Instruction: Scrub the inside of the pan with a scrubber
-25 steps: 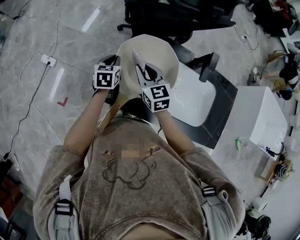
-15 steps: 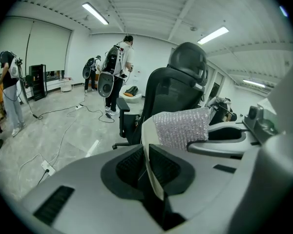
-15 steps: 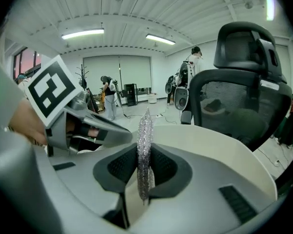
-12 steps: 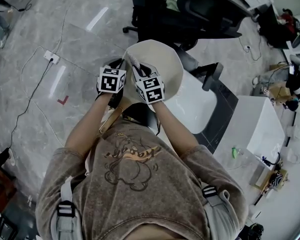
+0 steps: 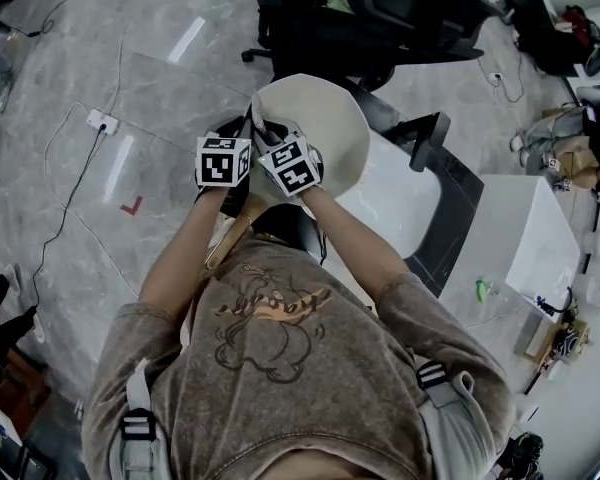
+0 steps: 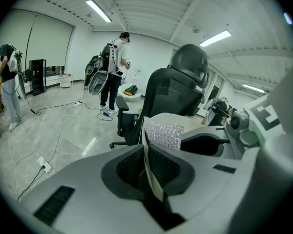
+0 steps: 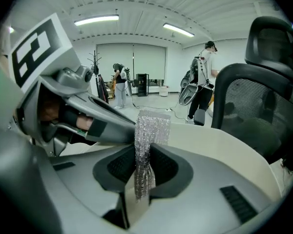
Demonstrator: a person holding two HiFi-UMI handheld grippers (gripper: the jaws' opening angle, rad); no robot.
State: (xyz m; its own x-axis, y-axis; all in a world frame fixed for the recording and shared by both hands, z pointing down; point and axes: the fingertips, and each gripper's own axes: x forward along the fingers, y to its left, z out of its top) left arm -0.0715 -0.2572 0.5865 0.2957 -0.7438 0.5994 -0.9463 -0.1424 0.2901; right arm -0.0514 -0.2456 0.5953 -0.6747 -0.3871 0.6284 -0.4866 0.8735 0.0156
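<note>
Pan (image 5: pixel 332 133) is being held up in the air in front of the person, tilted on edge, with its wooden handle (image 5: pixel 223 240) pointing back toward the torso. Left gripper (image 6: pixel 147 156) is closing its jaws on the pan's thin rim, pads pressing it. Right gripper (image 7: pixel 142 165) is clamping a silvery mesh scrubber (image 7: pixel 149 130) at the pan's inner face, just beside the left gripper; contact unclear. White table (image 5: pixel 395 208) and black office chair (image 5: pixel 410 3) are sitting beyond.
</note>
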